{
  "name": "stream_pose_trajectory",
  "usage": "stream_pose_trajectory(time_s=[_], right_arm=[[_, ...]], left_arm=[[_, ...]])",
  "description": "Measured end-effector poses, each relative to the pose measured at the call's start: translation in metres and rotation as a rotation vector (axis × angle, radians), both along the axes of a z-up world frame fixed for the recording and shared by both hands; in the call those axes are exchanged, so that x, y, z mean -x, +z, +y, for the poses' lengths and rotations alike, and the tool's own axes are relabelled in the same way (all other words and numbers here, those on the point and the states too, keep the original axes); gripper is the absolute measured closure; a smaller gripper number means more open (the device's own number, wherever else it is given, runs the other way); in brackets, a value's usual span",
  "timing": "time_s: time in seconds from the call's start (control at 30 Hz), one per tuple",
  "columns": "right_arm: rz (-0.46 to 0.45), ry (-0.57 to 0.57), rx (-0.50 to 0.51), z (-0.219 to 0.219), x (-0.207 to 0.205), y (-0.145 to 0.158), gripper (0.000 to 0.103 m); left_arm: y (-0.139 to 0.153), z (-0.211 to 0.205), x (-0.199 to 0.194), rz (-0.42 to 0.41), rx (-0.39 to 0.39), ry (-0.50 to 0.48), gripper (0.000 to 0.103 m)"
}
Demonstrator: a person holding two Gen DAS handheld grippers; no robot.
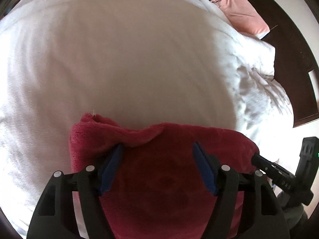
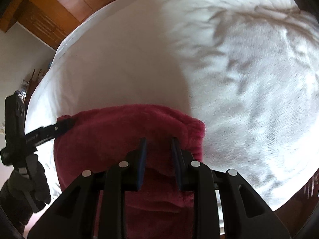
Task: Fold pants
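Observation:
Dark red fleece pants (image 1: pixel 159 179) lie folded in a thick pad on the white bed (image 1: pixel 119 59). My left gripper (image 1: pixel 156 147) stands over them with its jaws wide. A fold of the top edge drapes over the tip of its left finger, and red cloth fills the gap without being pinched. My right gripper (image 2: pixel 159 141) hovers over the right part of the pants (image 2: pixel 119 131), jaws a little apart, cloth showing through the gap. From each view the other gripper's tip meets a side edge of the pants: the right gripper (image 1: pixel 257 157), the left gripper (image 2: pixel 65 124).
A crumpled white duvet (image 2: pixel 249 79) covers the bed's right side. A pink pillow (image 1: pixel 239 12) lies at the far right by a dark headboard (image 1: pixel 295 49). A wooden wardrobe (image 2: pixel 49 10) stands beyond the bed's left edge. A gloved hand (image 2: pixel 30 181) holds the left gripper.

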State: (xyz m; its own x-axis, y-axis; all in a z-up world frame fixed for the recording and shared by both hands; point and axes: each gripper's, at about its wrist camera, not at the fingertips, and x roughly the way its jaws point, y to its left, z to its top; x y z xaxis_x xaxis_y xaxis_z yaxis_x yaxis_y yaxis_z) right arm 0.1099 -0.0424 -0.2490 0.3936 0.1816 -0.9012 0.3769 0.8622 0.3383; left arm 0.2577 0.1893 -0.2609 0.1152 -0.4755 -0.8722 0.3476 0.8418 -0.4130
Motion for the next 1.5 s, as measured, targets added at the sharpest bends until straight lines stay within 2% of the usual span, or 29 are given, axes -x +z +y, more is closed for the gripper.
stream_pose_trajectory(time_s=[0.2, 0.3, 0.53, 0.6, 0.63, 0.67, 0.8, 0.97, 1.1, 1.27, 1.5], right_arm=[[0.007, 0.0, -0.018, -0.002, -0.007, -0.023, 0.078], [0.01, 0.013, -0.013, -0.001, -0.01, -0.023, 0.078], [-0.02, 0.066, -0.005, 0.001, 0.003, 0.007, 0.078], [-0.038, 0.077, -0.002, 0.003, 0.011, 0.019, 0.075], [-0.05, 0.079, -0.002, 0.003, 0.017, 0.026, 0.071], [-0.068, 0.081, 0.006, 0.004, 0.026, 0.034, 0.067], [-0.098, 0.096, -0.001, -0.004, 0.058, 0.049, 0.066], [-0.087, 0.095, -0.025, -0.009, 0.098, 0.051, 0.066], [-0.07, 0.127, -0.037, 0.001, 0.106, 0.045, 0.066], [-0.048, 0.175, -0.041, 0.016, 0.111, 0.028, 0.066], [0.015, 0.219, -0.006, 0.025, 0.105, -0.004, 0.066]], left_arm=[[-0.008, -0.003, 0.002, -0.032, -0.027, -0.062, 0.032], [-0.005, -0.003, 0.001, -0.023, -0.026, -0.053, 0.032], [0.029, 0.005, 0.006, -0.027, 0.018, 0.041, 0.029], [0.042, 0.012, 0.014, -0.042, 0.039, 0.068, 0.028], [0.047, 0.015, 0.017, -0.045, 0.047, 0.077, 0.028], [0.051, 0.02, 0.023, -0.047, 0.054, 0.087, 0.027], [0.062, 0.037, 0.051, -0.043, 0.063, 0.112, 0.027], [0.064, 0.048, 0.096, -0.041, 0.045, 0.09, 0.027], [0.055, 0.049, 0.133, -0.005, 0.04, 0.067, 0.027], [0.027, 0.037, 0.165, 0.02, -0.048, 0.019, 0.027], [-0.009, 0.033, 0.17, 0.02, -0.13, 0.015, 0.027]])
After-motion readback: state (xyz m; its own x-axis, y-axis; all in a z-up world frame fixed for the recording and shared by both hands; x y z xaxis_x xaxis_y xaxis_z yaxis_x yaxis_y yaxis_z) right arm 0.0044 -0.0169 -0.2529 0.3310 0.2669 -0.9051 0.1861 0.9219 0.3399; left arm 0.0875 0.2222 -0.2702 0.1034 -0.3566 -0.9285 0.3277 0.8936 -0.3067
